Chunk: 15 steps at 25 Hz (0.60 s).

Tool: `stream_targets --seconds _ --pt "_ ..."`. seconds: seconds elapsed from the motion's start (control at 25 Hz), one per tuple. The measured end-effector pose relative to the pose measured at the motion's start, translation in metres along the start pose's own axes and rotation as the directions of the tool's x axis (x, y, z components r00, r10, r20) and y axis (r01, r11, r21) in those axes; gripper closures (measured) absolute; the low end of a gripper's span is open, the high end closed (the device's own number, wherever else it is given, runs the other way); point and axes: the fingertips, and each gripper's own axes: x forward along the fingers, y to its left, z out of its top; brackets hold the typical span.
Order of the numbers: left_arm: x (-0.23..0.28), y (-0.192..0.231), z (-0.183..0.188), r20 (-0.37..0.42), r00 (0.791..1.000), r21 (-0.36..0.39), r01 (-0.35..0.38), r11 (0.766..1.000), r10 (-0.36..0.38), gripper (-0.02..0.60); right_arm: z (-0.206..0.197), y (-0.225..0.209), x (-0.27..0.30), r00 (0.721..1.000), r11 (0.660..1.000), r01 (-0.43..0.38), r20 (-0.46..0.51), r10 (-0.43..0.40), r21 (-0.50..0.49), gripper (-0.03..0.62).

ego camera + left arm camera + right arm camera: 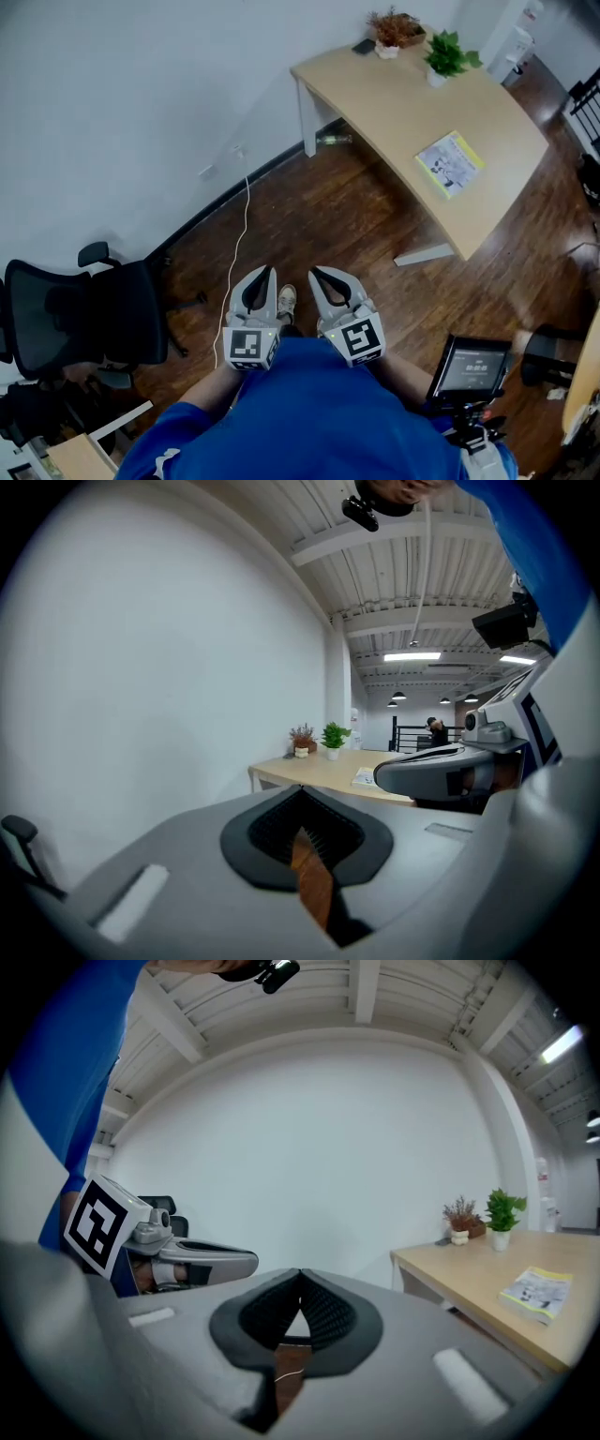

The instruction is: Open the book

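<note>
The book (450, 162), closed with a yellow and white cover, lies on the light wooden desk (394, 94) at the upper right. Both grippers are held close to the person's body, far short of the desk, over the wooden floor. My left gripper (265, 272) is shut with nothing in it, and so is my right gripper (317, 273). In the left gripper view the jaws (300, 789) meet at the tips, and the book (366, 778) shows small on the far desk. In the right gripper view the closed gripper (300, 1274) points toward the wall, with the book (536, 1292) off to the right.
A black office chair (84, 319) stands at the left by the wall. A green plant (448, 54), a dried plant (394, 28) and a dark phone (364, 46) sit at the desk's far end. A white cable (239, 234) hangs down the wall. A screen on a stand (472, 367) is at the lower right.
</note>
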Motion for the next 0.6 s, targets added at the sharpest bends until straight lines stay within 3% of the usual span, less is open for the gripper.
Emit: stream_targets --seconds 0.16,0.32,0.6 --pt "0.046 0.008 0.010 -0.009 0.992 0.020 0.124 0.992 -0.123 0.574 0.010 -0.031 0.020 0.993 0.993 0.120 0.005 -0.120 0.016 0.591" --pt "0.086 0.007 0.026 0.007 0.965 0.035 0.262 0.964 -0.263 0.575 0.018 -0.061 0.035 0.967 0.966 0.254 0.006 -0.255 0.039 0.591" --pt "0.136 0.015 0.045 -0.008 0.851 0.062 0.525 0.849 -0.526 0.575 0.037 -0.086 0.053 0.855 0.851 0.519 -0.023 -0.519 0.087 0.591"
